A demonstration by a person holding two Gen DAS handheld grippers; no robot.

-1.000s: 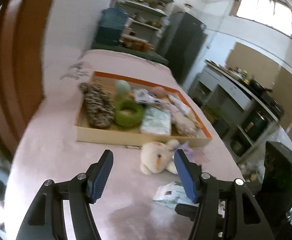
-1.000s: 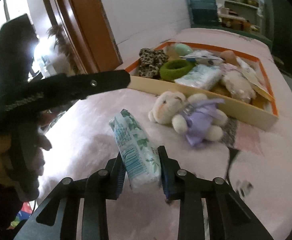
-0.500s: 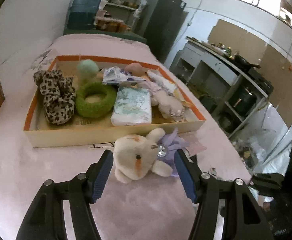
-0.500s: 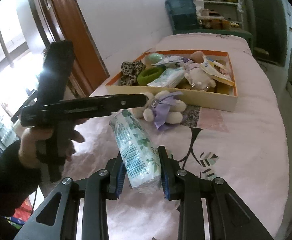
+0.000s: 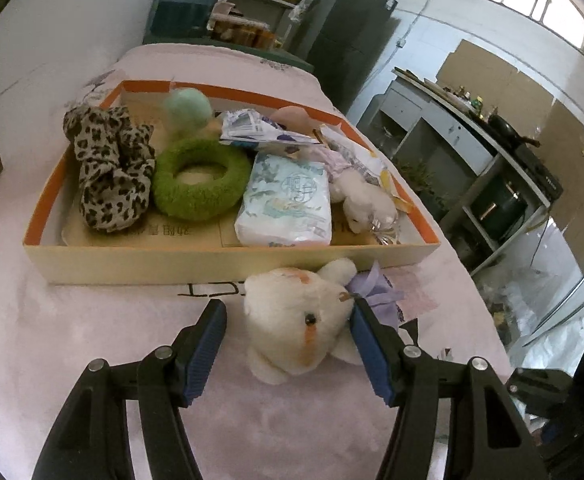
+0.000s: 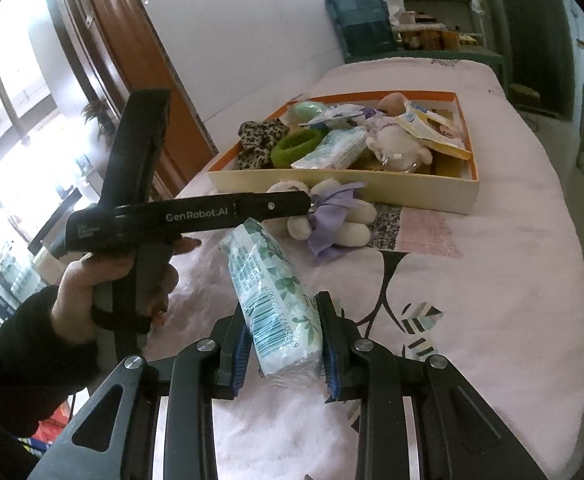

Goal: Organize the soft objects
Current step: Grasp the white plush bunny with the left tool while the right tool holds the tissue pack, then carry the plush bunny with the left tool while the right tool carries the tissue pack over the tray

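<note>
A white plush toy (image 5: 295,320) with a purple bow lies on the pink cloth just in front of the cardboard tray (image 5: 132,264). My left gripper (image 5: 288,344) is open, its blue pads on either side of the toy's head; the right pad touches the neck, the left pad stands apart. In the right wrist view my right gripper (image 6: 284,320) is shut on a green-and-white tissue pack (image 6: 268,276), held above the cloth. The plush toy (image 6: 331,216) lies beyond it, at the tip of the left gripper's finger (image 6: 292,202).
The orange-rimmed tray holds a leopard scrunchie (image 5: 108,168), a green fuzzy ring (image 5: 200,184), another tissue pack (image 5: 288,200), a small white plush (image 5: 367,200) and wrappers. A wooden door (image 6: 132,60) stands left, shelves and a water jug (image 6: 361,20) behind, a kitchen counter (image 5: 471,140) right.
My left gripper has come down and forward until the plush toy lies between its fingers. My right gripper has drawn back from the tray with the tissue pack still in it.
</note>
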